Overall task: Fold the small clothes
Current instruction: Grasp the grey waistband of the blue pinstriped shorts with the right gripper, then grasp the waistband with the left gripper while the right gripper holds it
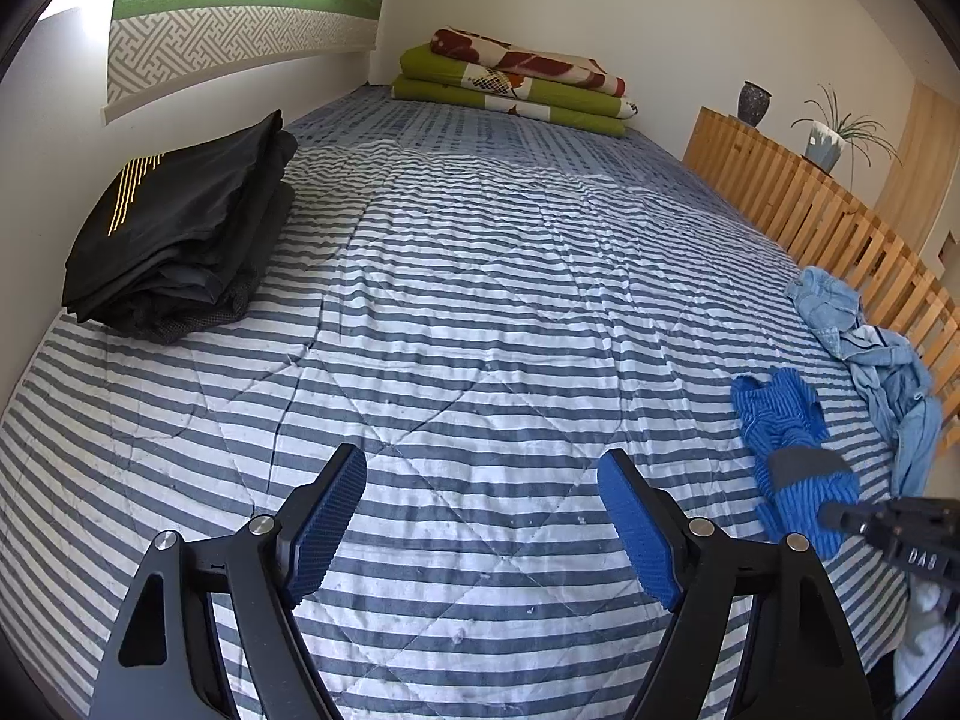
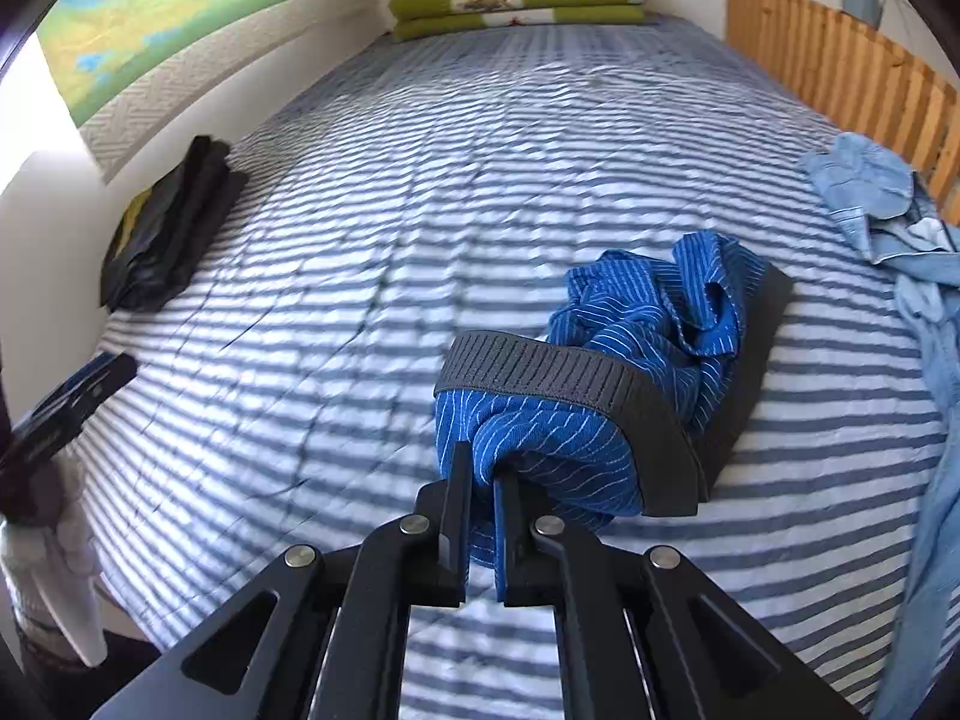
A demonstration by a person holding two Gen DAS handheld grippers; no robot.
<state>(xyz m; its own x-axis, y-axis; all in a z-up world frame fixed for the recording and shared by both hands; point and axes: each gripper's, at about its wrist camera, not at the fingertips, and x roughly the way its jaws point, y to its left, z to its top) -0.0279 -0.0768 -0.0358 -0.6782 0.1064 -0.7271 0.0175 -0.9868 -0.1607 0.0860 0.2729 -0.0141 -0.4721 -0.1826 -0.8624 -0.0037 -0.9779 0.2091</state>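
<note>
Blue pinstriped shorts (image 2: 636, 324) with a grey waistband lie crumpled on the striped bedcover (image 2: 420, 192). My right gripper (image 2: 483, 468) is shut on a fold of blue cloth just under the waistband. In the left wrist view the same shorts (image 1: 786, 438) lie at the right, with the right gripper (image 1: 840, 516) reaching in from the edge. My left gripper (image 1: 480, 480) stands open over bare striped cover, well left of the shorts, with nothing between its blue pads (image 1: 327, 522).
Folded black clothes (image 1: 180, 228) are stacked at the left by the wall. A heap of light-blue denim clothes (image 1: 870, 336) lies along the wooden slatted rail (image 1: 810, 204). Folded green and red blankets (image 1: 516, 81) sit at the far end.
</note>
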